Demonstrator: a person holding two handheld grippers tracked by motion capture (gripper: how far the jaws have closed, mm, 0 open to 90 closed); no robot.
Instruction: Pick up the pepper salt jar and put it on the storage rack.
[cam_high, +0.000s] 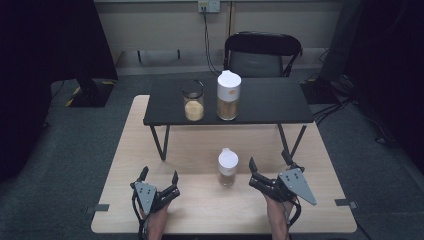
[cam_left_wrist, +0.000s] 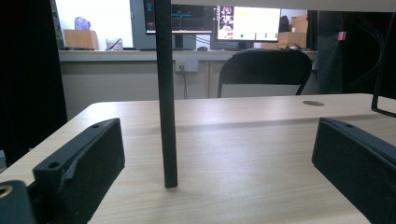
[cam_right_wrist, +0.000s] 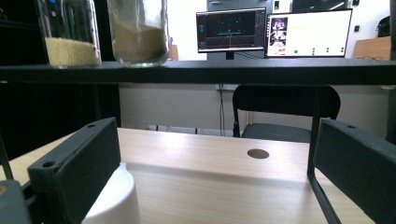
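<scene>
From the high view, the small white-capped jar (cam_high: 227, 167) stands near the table's (cam_high: 125, 150) front edge, between the left gripper (cam_high: 159, 176) and right gripper (cam_high: 266, 169), both empty with jaws wide apart; a sideways knock could topple it.

In the left gripper view, the shelf leg (cam_left_wrist: 166, 93) blocks the way forward.

In the right gripper view, the jar's cap (cam_right_wrist: 114, 198) sits beside one jaw, and the black shelf (cam_right_wrist: 210, 72) above it bears two jars (cam_right_wrist: 140, 30).

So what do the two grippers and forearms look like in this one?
Both the left gripper and right gripper are black, each with two blocky jaws bearing small round holes, a grey three-cornered plate on top and a black cable trailing back. The forearms are bare, no sleeves.
</scene>
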